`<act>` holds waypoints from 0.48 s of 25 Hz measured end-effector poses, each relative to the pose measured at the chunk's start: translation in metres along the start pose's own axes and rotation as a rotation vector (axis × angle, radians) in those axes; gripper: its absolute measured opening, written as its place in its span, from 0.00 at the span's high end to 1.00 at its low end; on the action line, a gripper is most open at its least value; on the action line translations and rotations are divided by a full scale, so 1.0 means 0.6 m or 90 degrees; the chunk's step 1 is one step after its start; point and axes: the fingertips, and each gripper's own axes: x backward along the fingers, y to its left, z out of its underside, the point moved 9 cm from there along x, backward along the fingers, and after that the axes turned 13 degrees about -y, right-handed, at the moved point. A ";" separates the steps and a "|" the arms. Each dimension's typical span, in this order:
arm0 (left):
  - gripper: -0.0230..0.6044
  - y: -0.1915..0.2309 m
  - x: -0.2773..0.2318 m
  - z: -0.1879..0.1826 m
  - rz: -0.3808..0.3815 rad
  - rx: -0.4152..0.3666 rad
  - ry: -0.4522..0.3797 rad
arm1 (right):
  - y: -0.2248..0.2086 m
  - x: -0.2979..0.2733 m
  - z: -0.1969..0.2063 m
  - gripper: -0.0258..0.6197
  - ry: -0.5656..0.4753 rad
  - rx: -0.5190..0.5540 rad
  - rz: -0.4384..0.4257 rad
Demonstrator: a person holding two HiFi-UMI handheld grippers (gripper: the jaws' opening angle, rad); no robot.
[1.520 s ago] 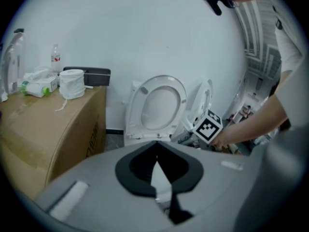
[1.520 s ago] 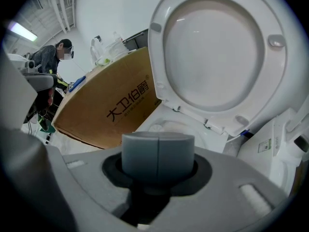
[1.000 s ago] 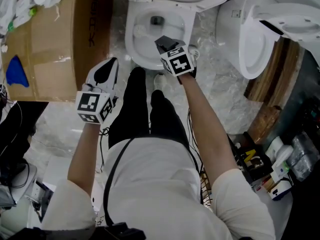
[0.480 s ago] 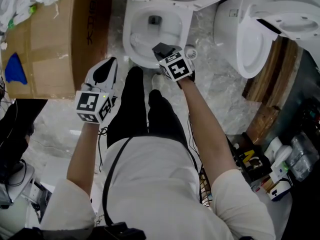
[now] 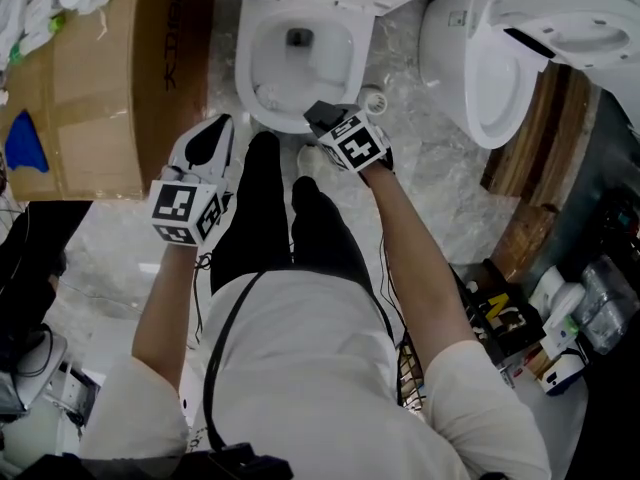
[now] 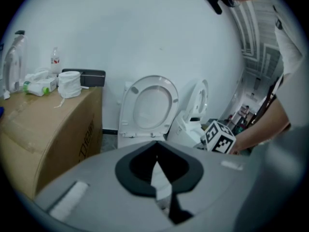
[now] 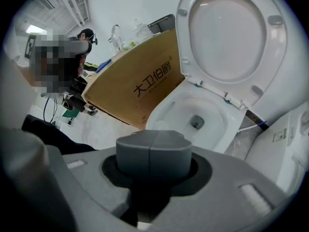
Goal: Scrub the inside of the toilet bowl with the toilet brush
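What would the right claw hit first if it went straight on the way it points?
Probably the near rim of the toilet bowl, which sits just beyond the shut right claw; depth is unclear.

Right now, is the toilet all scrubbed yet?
Not that I can see. Done: the seat is up. In hand: nothing; the right gripper hangs shut and empty by the bowl. Left: fetching a brush, then all the scrubbing.
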 end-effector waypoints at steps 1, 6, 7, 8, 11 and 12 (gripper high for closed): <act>0.98 -0.001 -0.002 -0.001 0.003 0.000 0.000 | 0.000 0.004 0.007 0.73 0.005 0.001 -0.003; 0.98 -0.006 -0.015 0.000 0.021 -0.003 0.006 | -0.011 0.030 0.039 0.73 0.023 -0.012 -0.006; 0.98 -0.008 -0.018 0.001 0.024 -0.004 0.007 | -0.014 0.036 0.045 0.73 0.026 -0.015 -0.008; 0.98 -0.010 -0.021 0.001 0.026 -0.004 0.007 | -0.018 0.042 0.051 0.73 0.028 -0.018 -0.008; 0.98 -0.016 -0.026 0.001 0.034 -0.005 0.008 | -0.032 0.061 0.066 0.73 0.036 -0.029 -0.008; 0.98 -0.018 -0.028 0.001 0.038 -0.006 0.009 | -0.036 0.066 0.070 0.73 0.040 -0.031 -0.007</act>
